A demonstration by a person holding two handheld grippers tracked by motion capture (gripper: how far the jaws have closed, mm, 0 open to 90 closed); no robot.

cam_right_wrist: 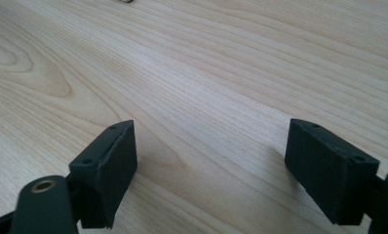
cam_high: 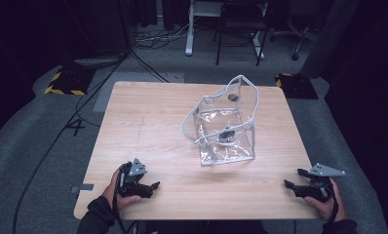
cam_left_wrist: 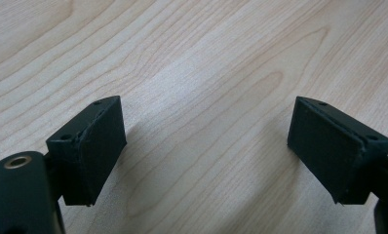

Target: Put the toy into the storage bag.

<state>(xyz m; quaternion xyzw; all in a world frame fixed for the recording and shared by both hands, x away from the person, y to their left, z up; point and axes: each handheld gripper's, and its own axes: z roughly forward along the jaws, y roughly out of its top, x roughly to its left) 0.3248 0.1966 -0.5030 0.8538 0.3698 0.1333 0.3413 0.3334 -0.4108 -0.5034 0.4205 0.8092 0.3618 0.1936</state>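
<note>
Clear plastic bag (cam_high: 224, 127) mid-bench (cam_high: 148, 122), dark item inside; left claw (cam_high: 153, 187) and right claw (cam_high: 289, 185) both released, empty; risk: flimsy wall collapsing if pinched.

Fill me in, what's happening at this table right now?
A person sits at a wooden table with a gripper in each hand. The left gripper and the right gripper both rest near the front edge, jaws open with nothing between them. A clear plastic bag stands open in the middle of the table, apart from both grippers, with a small dark thing inside. Neither gripper is touching the bag.
</note>
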